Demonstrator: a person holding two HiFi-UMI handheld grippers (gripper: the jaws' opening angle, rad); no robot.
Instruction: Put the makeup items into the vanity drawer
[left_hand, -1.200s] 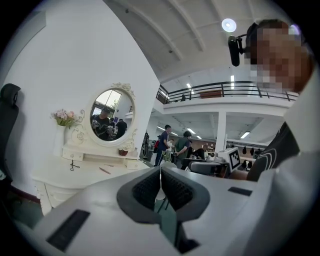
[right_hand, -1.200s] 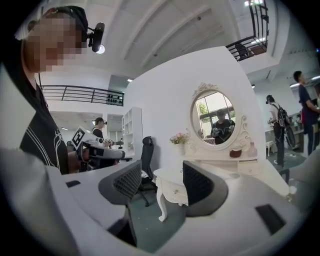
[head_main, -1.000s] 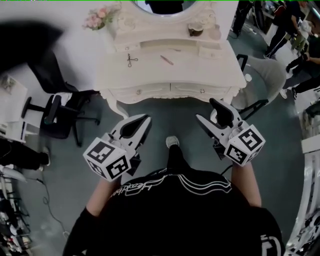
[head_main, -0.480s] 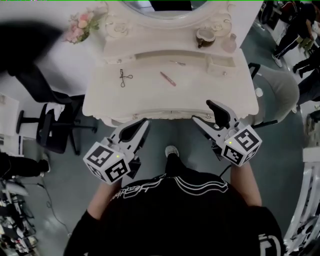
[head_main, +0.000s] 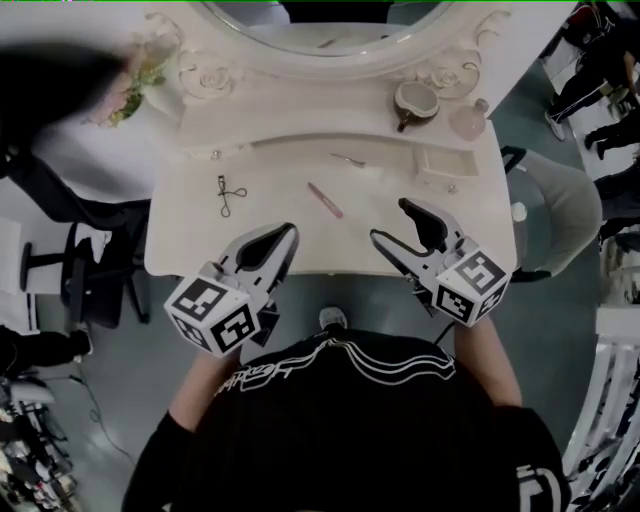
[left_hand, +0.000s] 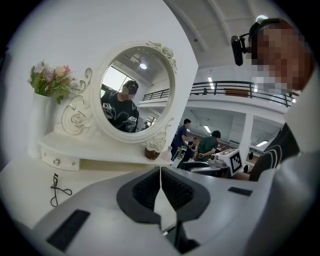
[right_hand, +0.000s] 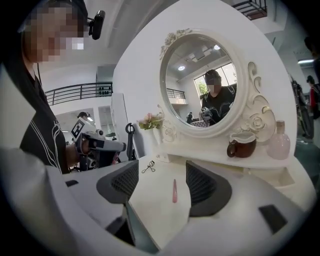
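Grippers have reached over the vanity (head_main: 190, 245): right gripper (head_main: 389, 220) gaping, left gripper (head_main: 286, 234) pinched together, empty. Pink makeup stick (head_main: 325, 200) looks light and slick, so pinch it midway.

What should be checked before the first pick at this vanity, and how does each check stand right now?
1. Right tool open, nothing between its jaws: ok.
2. Left tool open for a grasp: not ok, jaws together, empty.
3. Pink stick free on the tabletop, in line with the right tool's gap: ok.
4. Eyelash curler lying clear of other items: ok.
5. Drawer pulled out: not ok, nothing shows past the vanity's front edge.
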